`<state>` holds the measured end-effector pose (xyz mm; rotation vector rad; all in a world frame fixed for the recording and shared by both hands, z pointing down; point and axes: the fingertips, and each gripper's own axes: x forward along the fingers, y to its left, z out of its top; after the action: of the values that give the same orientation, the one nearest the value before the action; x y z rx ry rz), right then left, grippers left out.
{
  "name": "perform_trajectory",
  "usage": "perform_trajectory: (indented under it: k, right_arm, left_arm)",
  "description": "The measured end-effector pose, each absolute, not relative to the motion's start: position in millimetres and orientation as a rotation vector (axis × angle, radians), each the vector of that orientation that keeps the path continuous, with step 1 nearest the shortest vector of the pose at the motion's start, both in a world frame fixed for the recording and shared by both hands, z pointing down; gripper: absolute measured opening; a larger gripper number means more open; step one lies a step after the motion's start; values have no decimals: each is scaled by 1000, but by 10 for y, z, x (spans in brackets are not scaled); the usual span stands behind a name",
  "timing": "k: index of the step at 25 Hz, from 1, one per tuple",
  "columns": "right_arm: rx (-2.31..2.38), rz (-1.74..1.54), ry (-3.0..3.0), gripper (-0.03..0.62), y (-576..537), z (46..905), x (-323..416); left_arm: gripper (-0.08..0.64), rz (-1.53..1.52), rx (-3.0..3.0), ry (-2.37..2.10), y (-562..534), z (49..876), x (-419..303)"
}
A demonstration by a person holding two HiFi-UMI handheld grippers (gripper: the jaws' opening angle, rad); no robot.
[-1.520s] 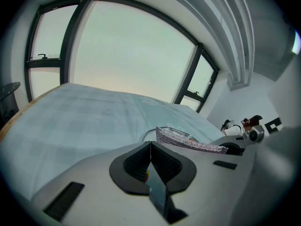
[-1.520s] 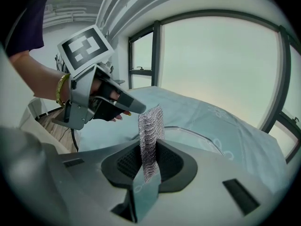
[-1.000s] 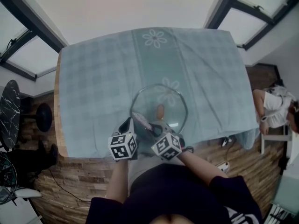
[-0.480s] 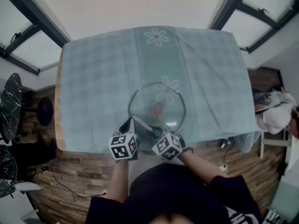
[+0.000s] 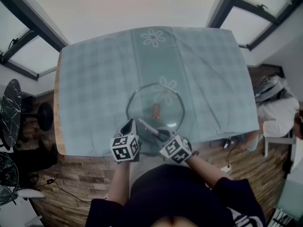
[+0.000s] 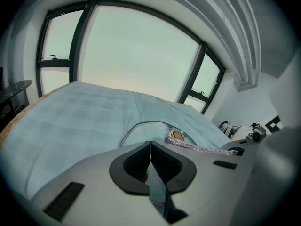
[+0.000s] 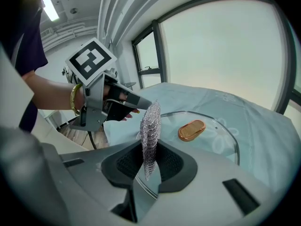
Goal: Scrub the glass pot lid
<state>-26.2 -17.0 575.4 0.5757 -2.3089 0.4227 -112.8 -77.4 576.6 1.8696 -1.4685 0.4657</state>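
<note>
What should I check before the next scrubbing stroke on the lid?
1. Grip of right tongs on scrubber: ok, shut on it.
2. Closure of left tongs: ok, shut. Whether they pinch the rim of the lid: cannot tell.
3. The lid flat on the tablecloth, knob up: ok.
4. The scrubber touching the glass: cannot tell.
5. The lid well in from the near edge of the table: not ok, it sits close to that edge.
</note>
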Motion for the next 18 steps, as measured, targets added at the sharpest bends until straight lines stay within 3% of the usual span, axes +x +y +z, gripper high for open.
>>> perform_trajectory:
  k: [18]
  right_arm:
    - [998, 380, -2260, 78, -1174, 5314, 710]
  left_arm:
    - [3, 515, 1932, -1397, -885, 5767, -831]
